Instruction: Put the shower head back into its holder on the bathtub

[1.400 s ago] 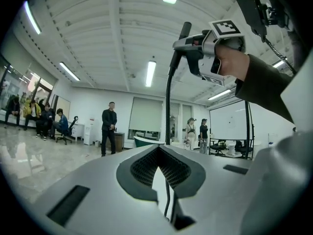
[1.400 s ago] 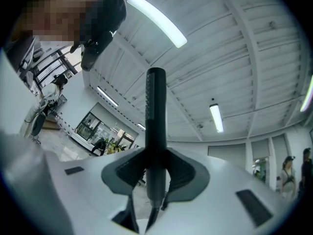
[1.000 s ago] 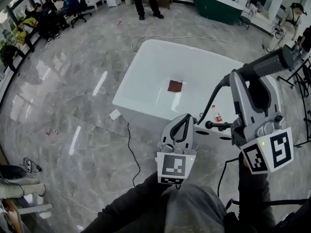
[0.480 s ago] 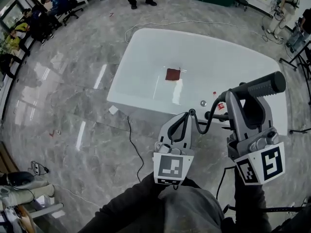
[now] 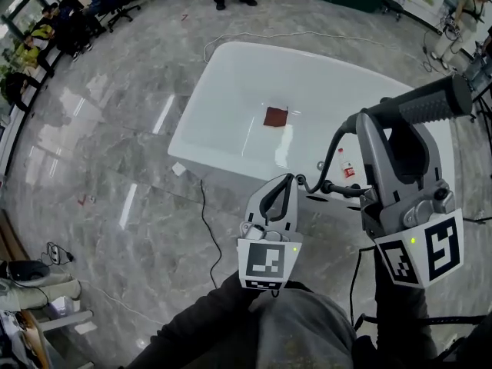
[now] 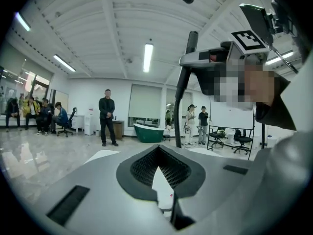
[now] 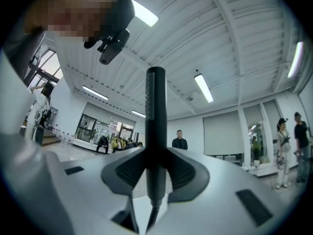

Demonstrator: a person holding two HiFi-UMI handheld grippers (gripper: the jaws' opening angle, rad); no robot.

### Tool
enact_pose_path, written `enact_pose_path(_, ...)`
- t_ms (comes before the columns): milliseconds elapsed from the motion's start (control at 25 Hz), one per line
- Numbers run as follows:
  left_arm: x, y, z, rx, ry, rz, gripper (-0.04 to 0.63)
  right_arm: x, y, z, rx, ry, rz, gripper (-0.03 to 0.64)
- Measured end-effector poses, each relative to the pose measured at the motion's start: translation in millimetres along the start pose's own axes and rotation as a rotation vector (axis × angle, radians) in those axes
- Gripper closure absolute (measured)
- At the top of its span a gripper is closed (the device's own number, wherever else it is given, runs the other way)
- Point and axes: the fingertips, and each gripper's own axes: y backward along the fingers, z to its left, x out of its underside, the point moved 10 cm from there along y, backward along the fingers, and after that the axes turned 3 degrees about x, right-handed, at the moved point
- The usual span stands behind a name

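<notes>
1. The left gripper (image 5: 283, 183) has its fingers pressed together with nothing between them. It hangs just short of the near rim of the tub (image 5: 330, 91), much as it did half a second ago.
2. The right gripper (image 5: 396, 118) pinches the shower head (image 5: 430, 102) by its shaft. The head juts out to the right above the tub's near right corner. It sat lower half a second ago and is back up about where it was a second ago.
3. The hose (image 5: 336, 148) loops down from the head to fittings on the near rim, beside a small bottle (image 5: 345, 167).
4. I judge no real progress: the head is in the air and not yet seated. I cannot pick out the holder for sure.
5. Farther in, the cloth (image 5: 275, 116) lies unmoved.
</notes>
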Motion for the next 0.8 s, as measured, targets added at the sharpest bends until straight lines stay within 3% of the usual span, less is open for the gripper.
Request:
enact_pose_path(160, -5, 1, 2, -0.045, 0.004, -0.013, 0.592, -13, -9, -2, -0.037, 0.041, -0.039, 0.477)
enact_pose_path(440, -3, 1, 12, -0.064, 0.007, 0.008, 0.592, 29, -12, 8, -0.067, -0.006, 0.066, 0.477)
enact_pose_path(800, 21, -28, 48, 0.007, 0.031, 0.066, 0.592, 88, -21, 17, -0.002, -0.046, 0.191, 0.477)
